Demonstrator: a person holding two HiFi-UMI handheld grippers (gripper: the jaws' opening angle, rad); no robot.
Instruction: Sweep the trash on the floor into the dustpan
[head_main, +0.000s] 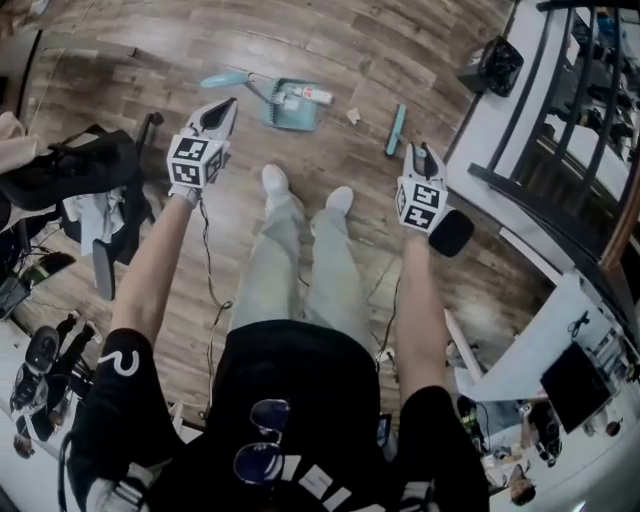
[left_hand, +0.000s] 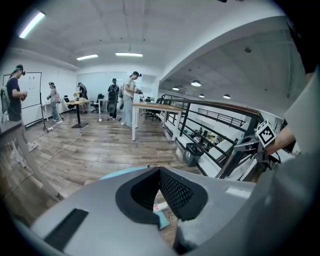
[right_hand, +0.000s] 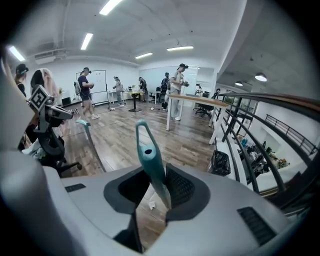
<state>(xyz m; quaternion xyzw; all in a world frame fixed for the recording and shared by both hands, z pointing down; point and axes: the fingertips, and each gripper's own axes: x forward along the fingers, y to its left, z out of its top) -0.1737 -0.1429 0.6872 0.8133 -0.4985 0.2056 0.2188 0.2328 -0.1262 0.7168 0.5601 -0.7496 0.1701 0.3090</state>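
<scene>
Nearest us, the right claw (head_main: 418, 152) is clenched on the teal handle of the broom (head_main: 396, 130). In the right gripper view that handle (right_hand: 147, 150) passes between the tips of the right claw (right_hand: 152, 172), its looped end rising above them and its narrowing shaft running down behind. The bristle end is out of sight, so we can only guess where it meets the floor (head_main: 330, 50).

The left claw (head_main: 228, 105) hangs at about the same height with its tips together and nothing between them, as the left gripper view (left_hand: 159, 172) shows.

Beyond the feet, a paper scrap (head_main: 353, 117) lies loose on the boards. It sits to the left of the broom handle and to the right of the teal dustpan (head_main: 280, 118), roughly between the two. Through the right claw it shows as a small white fleck (right_hand: 151, 204) just left of the shaft.

So the stroke we judge to be coming runs from right to left, away from the broom arm and toward the pan. The dustpan already holds a white piece of trash (head_main: 305, 95). Its long dustpan handle (head_main: 225, 79) stands on the pan's far-left side, just beyond the left claw and untouched, which makes the left arm the nearer one to steady it.
</scene>
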